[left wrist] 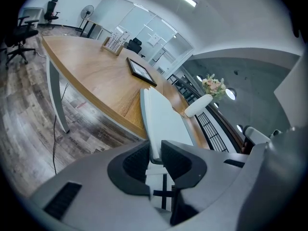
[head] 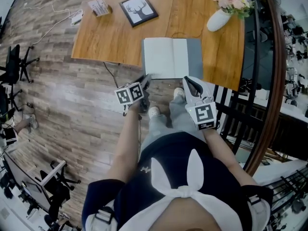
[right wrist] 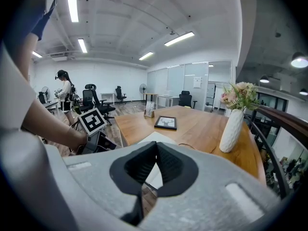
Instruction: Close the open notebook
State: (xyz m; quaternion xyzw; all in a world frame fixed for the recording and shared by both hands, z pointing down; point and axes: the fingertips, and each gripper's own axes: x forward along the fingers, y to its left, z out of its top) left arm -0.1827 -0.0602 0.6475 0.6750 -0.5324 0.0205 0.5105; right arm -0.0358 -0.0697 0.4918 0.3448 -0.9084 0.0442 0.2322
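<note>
the person's left forearm [head: 126, 143] reaches toward the near edge of the surface [head: 115, 37]. just off that edge, the left hand-held gripper [left wrist: 154, 153] looks clamped on the near left corner of the notebook [head: 166, 57], with a thin white edge filling the gap between its pads. the right hand-held gripper [right wrist: 155, 150] hangs beside it with its jaws together on nothing. the notebook lies open and flat at the surface's near edge, white pages to the left, grey cover to the right. it looks light and floppy. loose pages could fan, and it may skid on the smooth wood. a pinch on a thin outer corner suits it. farther up the surface sit a picture frame [head: 138, 9] and a flower vase [head: 219, 19].
</note>
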